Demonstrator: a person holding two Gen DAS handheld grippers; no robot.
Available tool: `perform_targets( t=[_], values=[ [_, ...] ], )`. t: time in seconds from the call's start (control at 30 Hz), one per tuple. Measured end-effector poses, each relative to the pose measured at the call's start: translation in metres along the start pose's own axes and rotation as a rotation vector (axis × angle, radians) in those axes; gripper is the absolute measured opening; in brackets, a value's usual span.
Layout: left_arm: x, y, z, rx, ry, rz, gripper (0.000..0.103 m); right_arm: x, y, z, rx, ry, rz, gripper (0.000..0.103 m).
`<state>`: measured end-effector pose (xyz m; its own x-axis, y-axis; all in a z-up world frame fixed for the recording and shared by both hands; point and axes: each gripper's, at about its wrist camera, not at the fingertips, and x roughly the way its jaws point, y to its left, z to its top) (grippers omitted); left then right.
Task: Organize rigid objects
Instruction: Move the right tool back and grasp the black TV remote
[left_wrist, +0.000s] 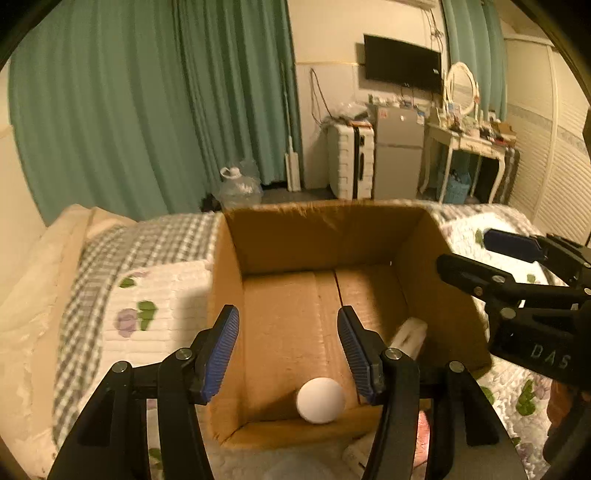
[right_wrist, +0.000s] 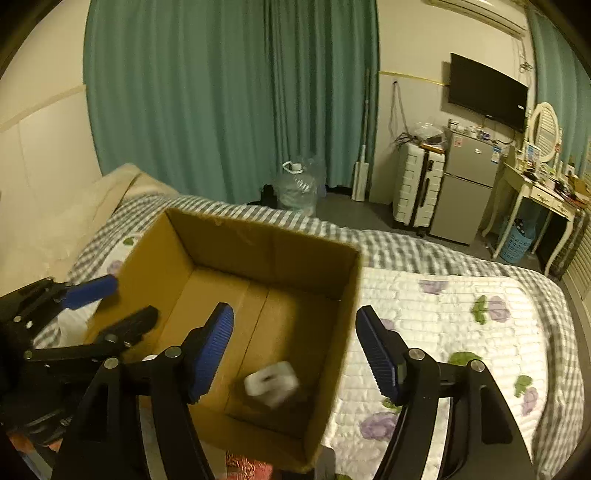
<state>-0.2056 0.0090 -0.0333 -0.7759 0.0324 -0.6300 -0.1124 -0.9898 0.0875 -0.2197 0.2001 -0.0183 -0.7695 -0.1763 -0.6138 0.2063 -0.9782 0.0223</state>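
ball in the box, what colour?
White; the ball lies on the cardboard box floor, clearest in the left wrist view.

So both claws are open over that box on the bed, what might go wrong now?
1. The box sits on a soft quilt; a bump from either set of fingers could tip it.
2. The ball lies loose by the near wall and may roll if the box shifts.
3. The white block looks blurred, perhaps mid-fall, so it might bounce.

White charger-like block in the cardboard box motion-blurred, half hidden behind the right claw finger in the left view, dresser clutter too small to tell
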Motion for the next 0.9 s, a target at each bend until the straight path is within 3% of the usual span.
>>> perform_targets(
  t=[0.3, 0.57, 0.73, 0.8, 0.9],
  values=[
    [-0.103, 0.014, 0.000, -0.043, -0.119, 0.017, 0.069, -0.100, 0.007, 0.008, -0.008, -0.081, -0.027, 0.085],
    [-0.173, 0.028, -0.046, -0.061, -0.132, 0.034, 0.069, -0.171, 0.040, -0.033, -0.075, -0.083, 0.016, 0.088],
    [-0.174, 0.037, -0.090, -0.094, -0.083, 0.045, 0.069, -0.162, 0.075, -0.084, -0.135, -0.004, 0.048, 0.088],
    [-0.166, 0.043, -0.106, -0.117, -0.055, 0.033, 0.069, -0.144, 0.089, -0.107, -0.162, 0.051, 0.065, 0.088],
    [-0.152, 0.047, -0.131, -0.115, -0.023, 0.078, 0.069, -0.114, 0.110, -0.136, -0.201, 0.131, 0.102, 0.087]
  ],
)
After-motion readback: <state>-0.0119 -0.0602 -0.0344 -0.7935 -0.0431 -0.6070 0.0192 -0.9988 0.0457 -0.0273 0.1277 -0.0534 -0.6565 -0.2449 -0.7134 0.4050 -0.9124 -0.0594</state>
